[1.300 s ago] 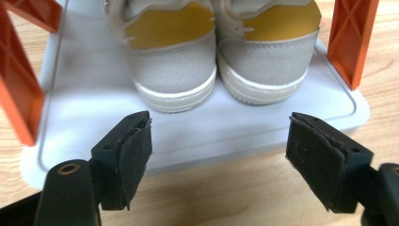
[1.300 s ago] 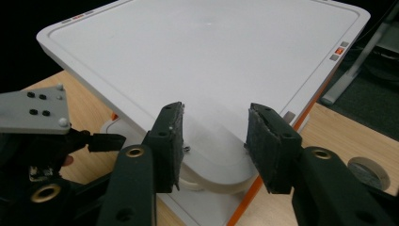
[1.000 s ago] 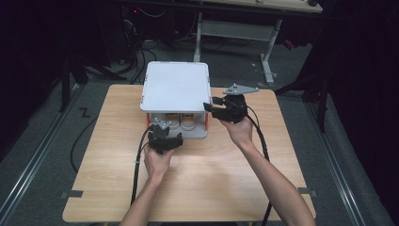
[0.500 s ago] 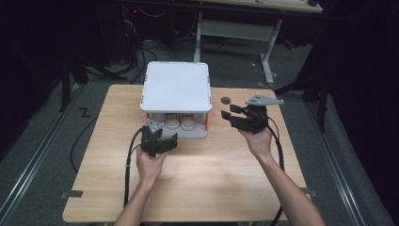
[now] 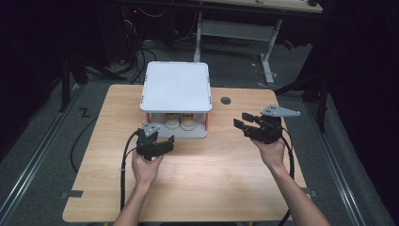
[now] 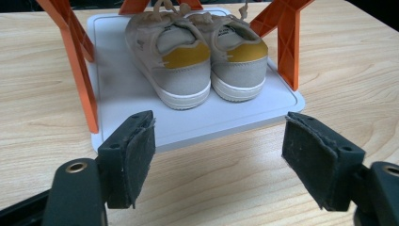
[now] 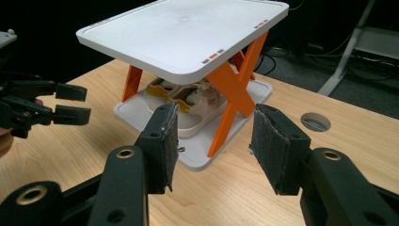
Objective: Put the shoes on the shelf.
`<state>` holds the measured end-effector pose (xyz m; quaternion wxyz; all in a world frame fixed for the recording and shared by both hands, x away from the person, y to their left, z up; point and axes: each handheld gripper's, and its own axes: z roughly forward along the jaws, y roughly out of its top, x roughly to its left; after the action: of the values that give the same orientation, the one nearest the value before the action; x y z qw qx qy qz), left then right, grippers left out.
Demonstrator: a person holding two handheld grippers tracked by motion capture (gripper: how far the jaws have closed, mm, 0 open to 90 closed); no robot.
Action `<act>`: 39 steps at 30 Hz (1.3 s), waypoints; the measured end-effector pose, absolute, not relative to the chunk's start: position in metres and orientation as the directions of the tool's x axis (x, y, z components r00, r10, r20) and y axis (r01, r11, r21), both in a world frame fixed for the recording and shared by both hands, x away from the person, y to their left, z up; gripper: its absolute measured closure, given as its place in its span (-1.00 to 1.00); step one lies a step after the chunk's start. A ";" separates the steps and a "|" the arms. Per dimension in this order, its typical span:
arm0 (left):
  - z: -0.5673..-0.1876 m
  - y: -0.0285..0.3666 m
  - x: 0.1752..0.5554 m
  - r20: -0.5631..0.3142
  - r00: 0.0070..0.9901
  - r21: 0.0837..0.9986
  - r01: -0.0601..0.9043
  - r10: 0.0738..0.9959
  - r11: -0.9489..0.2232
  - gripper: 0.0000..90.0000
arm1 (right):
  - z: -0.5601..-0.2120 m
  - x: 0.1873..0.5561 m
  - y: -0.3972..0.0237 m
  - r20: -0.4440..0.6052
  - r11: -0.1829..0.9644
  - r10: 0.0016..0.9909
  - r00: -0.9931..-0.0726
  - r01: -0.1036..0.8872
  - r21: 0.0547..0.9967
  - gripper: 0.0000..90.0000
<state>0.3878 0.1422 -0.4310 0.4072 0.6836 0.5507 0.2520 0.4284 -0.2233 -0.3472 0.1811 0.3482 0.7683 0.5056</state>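
Note:
A small rack with a white top shelf (image 5: 176, 87) on orange crossed legs (image 7: 235, 94) stands at the back middle of the wooden table (image 5: 211, 179). On its white lower shelf (image 6: 122, 89) sits a pair of beige sneakers (image 6: 197, 61) with yellow heel tabs, heels toward me. My left gripper (image 5: 157, 136) hovers just in front of the rack, open and with nothing between its pads (image 6: 136, 155). It also appears at the left of the right gripper view (image 7: 70, 103). My right gripper (image 5: 242, 120) is off the rack's right side, pointing at it, open and holding nothing (image 7: 214, 141).
A round cable hole (image 5: 226, 100) lies in the tabletop right of the rack. Cables trail from both grippers over the near edge. Behind the table stand a white desk frame (image 5: 266, 52) and dark floor with cables. Bare wood stretches in front of both hands.
My right gripper has drawn away from the rack's right front corner, to the right and slightly nearer. My left gripper has shifted a little to the left in front of the rack.

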 end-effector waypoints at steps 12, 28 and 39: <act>-0.431 0.151 0.375 -0.105 0.265 0.838 0.543 0.958 -0.058 -0.41 | -0.361 0.416 -0.242 0.094 0.221 0.735 -0.671 0.369 0.903 0.14; -0.434 0.158 0.363 -0.118 0.271 0.838 0.543 0.955 -0.051 -0.39 | -0.380 0.400 -0.272 0.141 0.169 0.765 -0.628 0.407 0.897 0.13; -0.441 0.166 0.358 -0.122 0.249 0.832 0.554 0.961 -0.038 -0.39 | -0.392 0.393 -0.285 0.164 0.146 0.780 -0.604 0.431 0.891 0.13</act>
<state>0.3578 0.1660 -0.4412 0.4089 0.6761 0.5601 0.2489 0.3926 -0.2853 -0.3922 0.1717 0.4104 0.7374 0.5083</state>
